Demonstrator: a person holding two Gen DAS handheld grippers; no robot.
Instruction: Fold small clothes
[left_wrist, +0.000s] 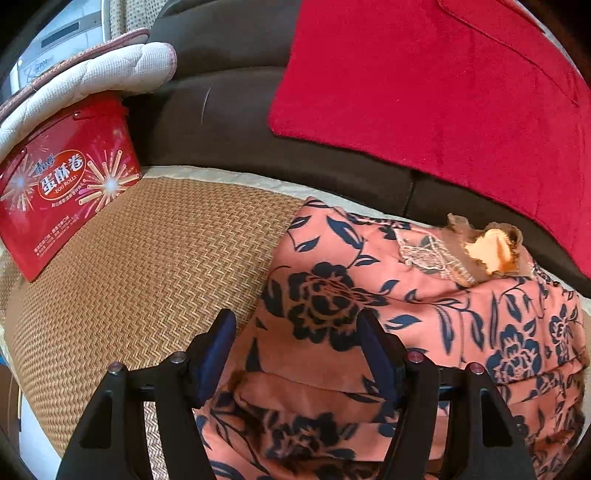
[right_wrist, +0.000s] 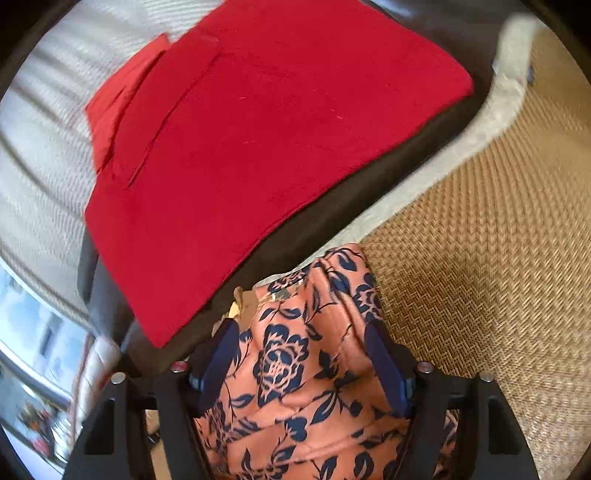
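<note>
A salmon-pink garment (left_wrist: 424, 306) printed with dark blue flowers lies partly folded on a woven straw mat (left_wrist: 147, 258). A lace label and a frayed orange-brown collar piece (left_wrist: 491, 251) show at its far end. My left gripper (left_wrist: 295, 317) stands open just over the garment's left part, its left finger at the cloth's edge. In the right wrist view the same garment (right_wrist: 295, 387) fills the gap between the blue pads of my right gripper (right_wrist: 302, 325). That gripper is open too, and the cloth looks flat rather than pinched.
A red egg-roll tin (left_wrist: 66, 192) leans at the left under a white quilted pad (left_wrist: 110, 70). A big red cushion (left_wrist: 443, 92) (right_wrist: 258, 129) rests against the dark brown sofa back (left_wrist: 221, 110) behind the garment. Bare mat (right_wrist: 480, 258) spreads to the right.
</note>
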